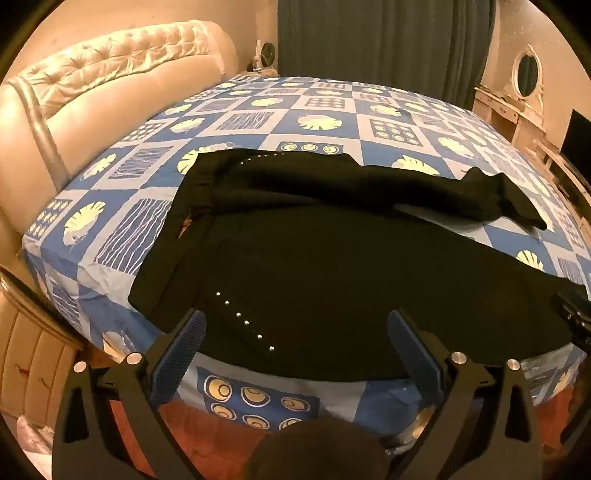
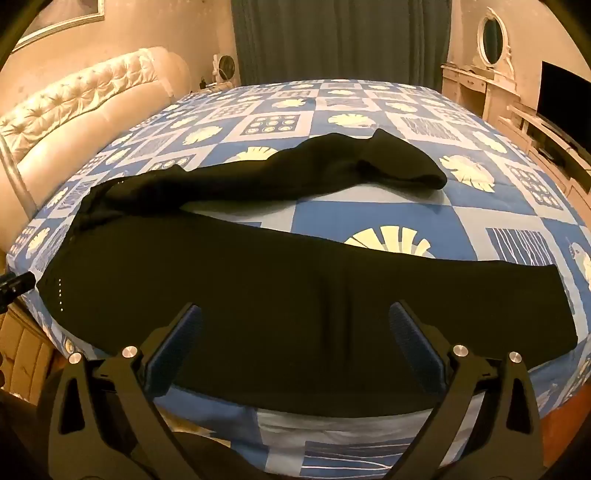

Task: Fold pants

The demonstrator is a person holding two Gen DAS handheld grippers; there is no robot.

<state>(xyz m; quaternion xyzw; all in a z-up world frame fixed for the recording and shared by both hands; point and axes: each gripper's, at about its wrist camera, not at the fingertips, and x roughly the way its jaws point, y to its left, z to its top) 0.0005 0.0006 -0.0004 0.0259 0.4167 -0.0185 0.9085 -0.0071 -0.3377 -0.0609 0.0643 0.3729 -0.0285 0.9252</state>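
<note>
Both jaws wide, empty. Pants [image 1: 332,273] lie flat on the bed [image 1: 332,107], near leg just ahead of left gripper [image 1: 295,325] and right gripper [image 2: 295,321]. We judge them soft, limp, light; pinch the near edge, both layers.

Patterned bedsheet [image 1: 325,122], tufted headboard [image 1: 110,62] (cream), dark curtain [image 2: 340,37], oval mirror [image 2: 493,35].
</note>
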